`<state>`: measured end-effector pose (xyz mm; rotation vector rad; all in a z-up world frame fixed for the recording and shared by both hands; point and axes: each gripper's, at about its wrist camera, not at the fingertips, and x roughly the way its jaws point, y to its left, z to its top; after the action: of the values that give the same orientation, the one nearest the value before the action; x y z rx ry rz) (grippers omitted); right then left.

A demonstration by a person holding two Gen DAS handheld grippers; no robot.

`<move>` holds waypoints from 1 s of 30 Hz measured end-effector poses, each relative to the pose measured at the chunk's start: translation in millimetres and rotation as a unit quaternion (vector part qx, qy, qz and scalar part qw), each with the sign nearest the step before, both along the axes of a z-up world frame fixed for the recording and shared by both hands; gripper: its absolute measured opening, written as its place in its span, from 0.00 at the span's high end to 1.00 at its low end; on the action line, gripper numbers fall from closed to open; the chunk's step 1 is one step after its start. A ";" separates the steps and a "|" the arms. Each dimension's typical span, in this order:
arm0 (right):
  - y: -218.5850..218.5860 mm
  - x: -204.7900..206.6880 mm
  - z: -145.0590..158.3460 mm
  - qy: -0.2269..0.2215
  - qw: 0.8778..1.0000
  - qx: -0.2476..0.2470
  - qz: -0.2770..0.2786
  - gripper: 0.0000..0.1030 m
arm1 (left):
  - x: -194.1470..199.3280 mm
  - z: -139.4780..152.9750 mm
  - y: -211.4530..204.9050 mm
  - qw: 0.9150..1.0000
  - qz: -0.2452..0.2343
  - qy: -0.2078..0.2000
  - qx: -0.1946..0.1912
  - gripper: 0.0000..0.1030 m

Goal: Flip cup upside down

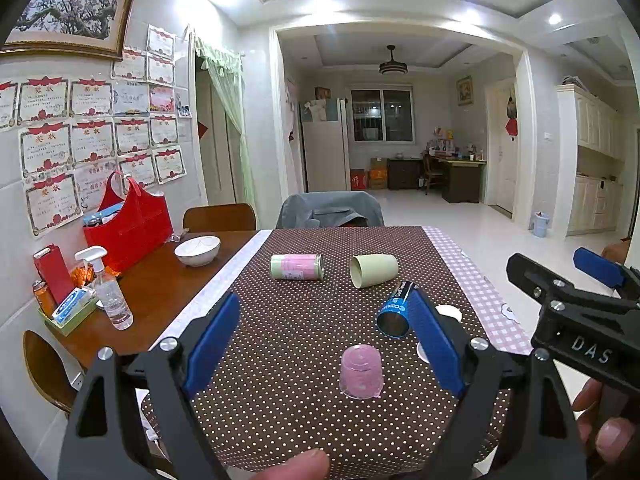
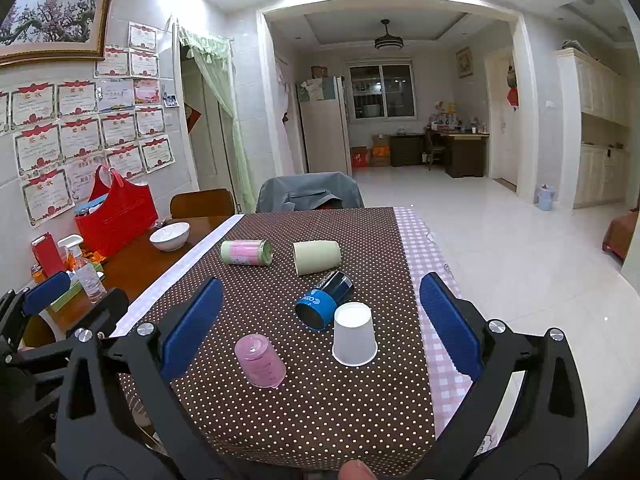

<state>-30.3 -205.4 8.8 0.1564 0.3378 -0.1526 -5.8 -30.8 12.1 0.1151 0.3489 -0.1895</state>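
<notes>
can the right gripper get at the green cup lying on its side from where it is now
Probably yes, but not straight ahead. The right gripper is open and empty, and the green cup lies at the far end of the cloth. The white cup and blue can sit in between, so it would need to pass over them.
</notes>
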 end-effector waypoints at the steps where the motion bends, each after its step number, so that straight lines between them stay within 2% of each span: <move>1: 0.4 0.0 0.0 0.000 1.000 0.000 0.000 0.06 | -0.2 0.2 0.2 1.000 0.000 0.000 0.000 0.18; 30: 3.1 -0.9 0.6 0.001 1.000 0.001 0.002 0.06 | -0.5 1.6 2.2 1.000 0.001 -0.001 0.000 0.18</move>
<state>-31.2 -202.3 9.3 0.1566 0.3393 -0.1476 -6.3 -28.5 13.8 0.1146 0.3463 -0.1867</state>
